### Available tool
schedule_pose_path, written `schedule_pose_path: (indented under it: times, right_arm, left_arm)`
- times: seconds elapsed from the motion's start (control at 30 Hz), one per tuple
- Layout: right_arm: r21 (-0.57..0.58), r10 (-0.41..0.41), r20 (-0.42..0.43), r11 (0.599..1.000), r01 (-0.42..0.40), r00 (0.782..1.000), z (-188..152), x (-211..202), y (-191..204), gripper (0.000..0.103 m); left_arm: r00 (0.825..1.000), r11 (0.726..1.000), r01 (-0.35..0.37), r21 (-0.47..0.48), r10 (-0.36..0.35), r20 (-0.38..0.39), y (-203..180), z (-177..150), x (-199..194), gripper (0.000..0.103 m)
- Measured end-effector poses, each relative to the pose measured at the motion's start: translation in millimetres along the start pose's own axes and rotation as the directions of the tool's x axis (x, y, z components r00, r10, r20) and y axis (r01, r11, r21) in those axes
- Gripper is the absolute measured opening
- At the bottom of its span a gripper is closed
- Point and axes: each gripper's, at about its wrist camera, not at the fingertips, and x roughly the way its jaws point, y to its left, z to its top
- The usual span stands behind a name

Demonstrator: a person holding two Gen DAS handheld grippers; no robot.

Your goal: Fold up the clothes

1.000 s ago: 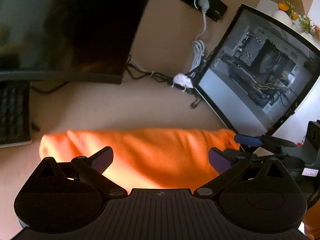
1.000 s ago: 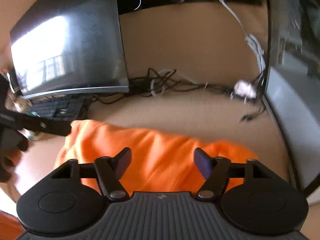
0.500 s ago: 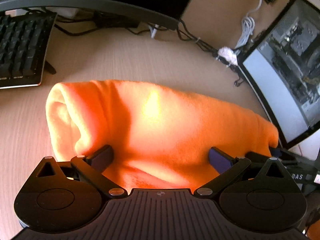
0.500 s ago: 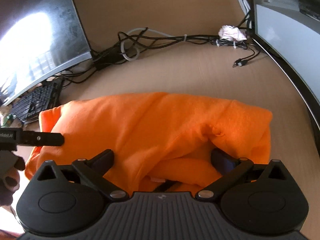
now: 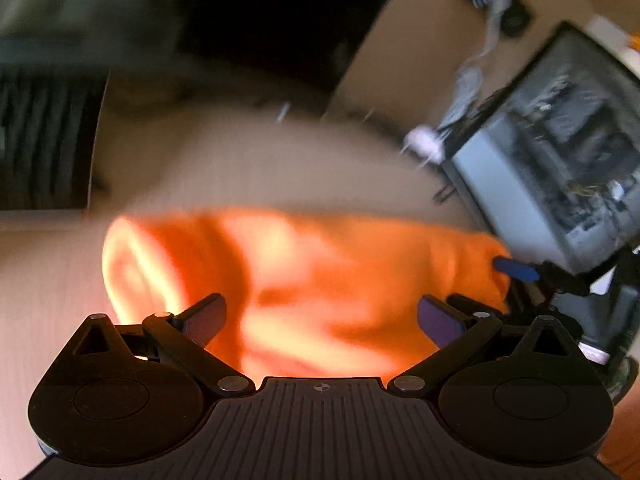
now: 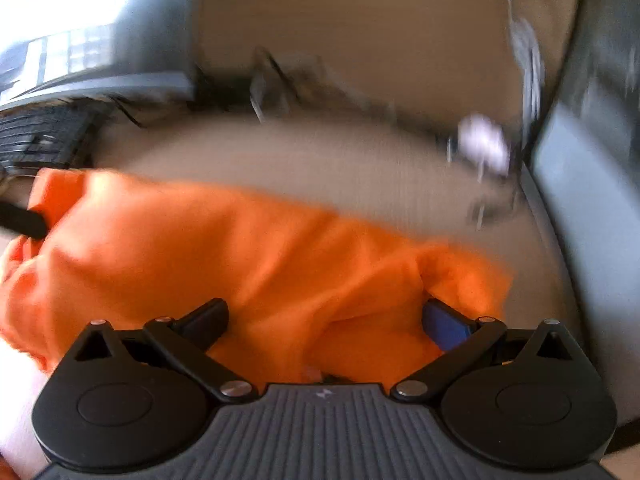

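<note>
Both views now blur; folded orange fleece garment (image 5: 320, 280) sinks toward lower frame. Left gripper (image 5: 320, 316) and right gripper (image 6: 326, 320) jaws wide apart, holding nothing: fold probably released, grippers withdrawing.

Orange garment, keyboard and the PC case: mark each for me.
Orange garment (image 6: 248, 264), right wrist view, on its upper layer of cloth.
Keyboard (image 6: 40, 136), right wrist view, on its blurred key rows.
PC case (image 5: 560, 168), left wrist view, on its clear side panel.
</note>
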Motion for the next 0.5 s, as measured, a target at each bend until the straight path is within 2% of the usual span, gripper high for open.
schedule_pose_path:
  times: [0.07,0.17,0.27,0.33,0.37,0.43,0.5]
  right_arm:
    - [-0.056,-0.04,0.082,0.997,0.045,0.996,5.6,-17.1,5.8,0.103]
    - [-0.033,-0.084,0.1,0.996,0.088,0.991,16.2,-5.1,10.6,0.103]
    - [-0.008,-0.146,0.032,0.989,0.146,0.989,17.7,31.8,17.8,0.103]
    - [-0.038,-0.185,-0.022,0.982,0.184,0.983,9.5,60.6,23.0,0.103]
    - [-0.046,-0.193,-0.02,0.98,0.192,0.981,5.3,68.4,24.7,0.103]
    - [-0.05,-0.201,-0.021,0.979,0.2,0.979,9.3,65.1,26.2,0.103]
    - [-0.023,-0.208,0.014,0.978,0.209,0.978,12.8,46.1,21.5,0.103]
  left_arm:
    - [0.999,0.999,-0.043,0.032,0.043,-0.001,-6.7,4.7,7.7,0.103]
    - [0.994,0.991,-0.107,0.079,0.107,0.0,-16.7,11.7,19.3,0.103]
    - [0.985,0.977,-0.17,0.126,0.171,0.004,-26.8,18.7,31.0,0.103]
    - [0.977,0.965,-0.211,0.157,0.212,0.008,-33.5,23.4,38.7,0.103]
    - [0.972,0.957,-0.232,0.172,0.233,0.011,-36.8,25.8,42.6,0.103]
    - [0.962,0.943,-0.269,0.198,0.271,0.019,-42.6,30.3,48.4,0.103]
    - [0.96,0.939,-0.28,0.2,0.277,0.043,-40.9,29.9,34.3,0.103]
